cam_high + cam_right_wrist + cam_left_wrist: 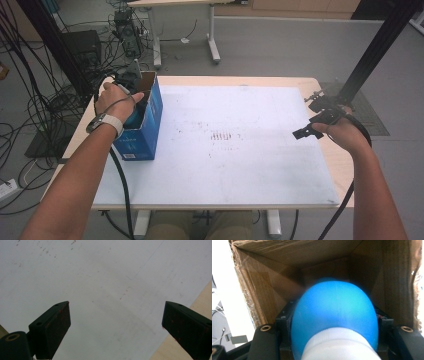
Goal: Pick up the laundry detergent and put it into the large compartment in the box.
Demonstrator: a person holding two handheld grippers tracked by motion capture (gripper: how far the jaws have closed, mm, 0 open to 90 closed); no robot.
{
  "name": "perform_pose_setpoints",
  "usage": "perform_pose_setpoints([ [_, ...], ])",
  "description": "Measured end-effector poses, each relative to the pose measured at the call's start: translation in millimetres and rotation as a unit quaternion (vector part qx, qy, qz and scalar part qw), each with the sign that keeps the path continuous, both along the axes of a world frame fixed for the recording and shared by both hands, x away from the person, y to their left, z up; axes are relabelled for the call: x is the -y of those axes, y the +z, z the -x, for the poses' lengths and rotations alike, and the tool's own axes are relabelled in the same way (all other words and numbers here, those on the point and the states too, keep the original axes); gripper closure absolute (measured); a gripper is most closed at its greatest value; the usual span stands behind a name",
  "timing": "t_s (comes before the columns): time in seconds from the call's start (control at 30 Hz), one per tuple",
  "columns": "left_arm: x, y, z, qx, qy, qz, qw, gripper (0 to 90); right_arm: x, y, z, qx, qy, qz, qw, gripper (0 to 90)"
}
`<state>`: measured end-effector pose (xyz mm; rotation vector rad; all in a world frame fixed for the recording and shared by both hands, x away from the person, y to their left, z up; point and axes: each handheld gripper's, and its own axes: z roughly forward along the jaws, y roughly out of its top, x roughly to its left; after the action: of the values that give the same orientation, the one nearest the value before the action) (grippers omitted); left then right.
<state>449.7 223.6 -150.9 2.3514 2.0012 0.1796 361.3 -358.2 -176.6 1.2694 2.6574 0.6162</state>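
An open blue cardboard box (148,131) stands at the left of the white mat (240,165). My left gripper (334,322) reaches down into the box and is shut on a rounded blue object (332,307) with a white end (337,347) nearest the camera. The box's brown inner walls (274,290) surround it. In the high view the hand (116,100) covers the left gripper at the box's mouth. My right gripper (305,132) hovers over the mat's right edge, also seen as the right gripper (116,317), open with nothing between its pads (58,325).
The mat lies on a wooden table (345,170), whose bare wood shows at the right. A black frame post (375,50) rises behind the right hand. Tangled cables and equipment (45,100) lie on the floor at the left, and another table (210,30) stands behind.
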Motion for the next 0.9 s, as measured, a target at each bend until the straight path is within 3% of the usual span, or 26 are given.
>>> perform_pose_setpoints([
  [0.9,-0.2,1.0,0.6,0.004,-0.005,0.001,1.0,33.9,0.2,0.3,0.3,-0.001,0.0,0.002,1.0,8.2],
])
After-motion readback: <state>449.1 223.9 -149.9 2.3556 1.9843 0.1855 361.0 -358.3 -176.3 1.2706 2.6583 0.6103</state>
